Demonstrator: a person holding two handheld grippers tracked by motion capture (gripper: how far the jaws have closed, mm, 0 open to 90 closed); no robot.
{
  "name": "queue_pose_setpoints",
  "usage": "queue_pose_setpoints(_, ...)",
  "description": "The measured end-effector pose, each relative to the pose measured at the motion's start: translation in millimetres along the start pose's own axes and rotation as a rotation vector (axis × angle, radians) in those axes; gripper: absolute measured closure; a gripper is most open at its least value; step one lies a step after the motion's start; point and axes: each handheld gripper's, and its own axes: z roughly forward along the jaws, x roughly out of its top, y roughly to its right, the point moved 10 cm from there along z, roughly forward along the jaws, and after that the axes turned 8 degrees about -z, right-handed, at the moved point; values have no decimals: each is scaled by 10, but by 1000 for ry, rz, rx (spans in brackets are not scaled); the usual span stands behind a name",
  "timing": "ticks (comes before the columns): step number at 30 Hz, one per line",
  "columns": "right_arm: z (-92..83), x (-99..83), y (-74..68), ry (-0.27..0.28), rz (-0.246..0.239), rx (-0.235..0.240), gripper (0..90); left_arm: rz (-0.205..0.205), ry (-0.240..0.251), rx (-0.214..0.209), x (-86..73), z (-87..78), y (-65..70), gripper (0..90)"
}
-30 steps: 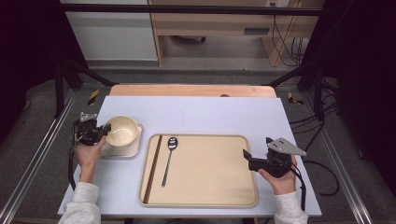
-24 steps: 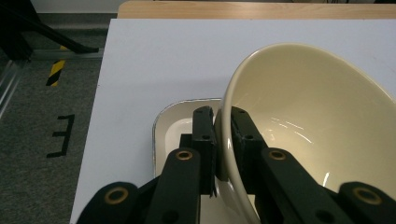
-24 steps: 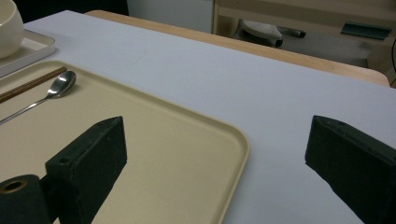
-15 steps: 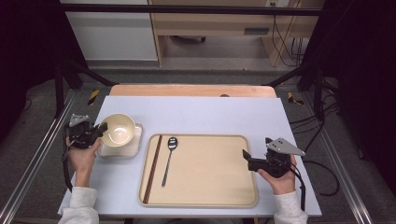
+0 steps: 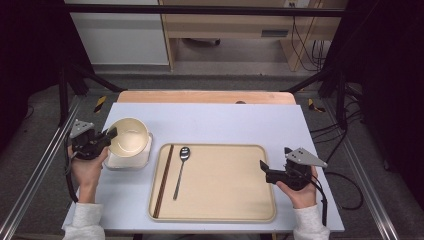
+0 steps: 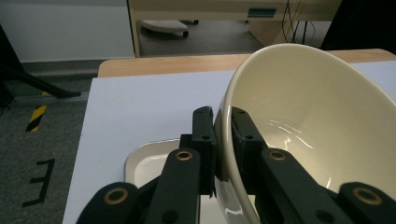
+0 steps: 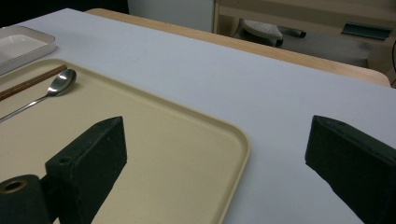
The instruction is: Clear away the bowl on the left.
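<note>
My left gripper [image 5: 107, 136] pinches the bowl [image 5: 130, 136] rim above the white dish [image 5: 129, 160], my right gripper [image 5: 265, 169] gapes over the tray [image 5: 225, 185] edge, spoon [image 5: 181, 170] and chopsticks [image 5: 164, 180] lying between.

Table [image 5: 225, 122]: pale lavender-white top, bare wooden strip along far edge. White square dish [image 5: 131, 159] rests on top near left edge. Beige tray [image 5: 225, 185] lies flat at centre front, just beside dish, not touching. Rest of top bare toward far side and right edge.
</note>
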Motion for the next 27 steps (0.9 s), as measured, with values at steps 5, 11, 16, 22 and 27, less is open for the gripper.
queue_pose_setpoints(5,3,-2,-1,-2,-2,1,58,15,20,-17,59,-67,99,821)
queue_pose_setpoints(11,1,-1,3,0,1,0,58,45,28,-63,116,-128,305,821)
queue_pose_setpoints(16,2,-2,0,-1,0,0,58,89,26,-92,126,-139,510,821)
queue_pose_setpoints(22,-6,3,6,2,-1,-2,58,121,19,-135,109,-135,733,821)
queue_pose_setpoints(27,-3,0,4,0,-2,-2,58,178,0,-179,51,-109,1026,822)
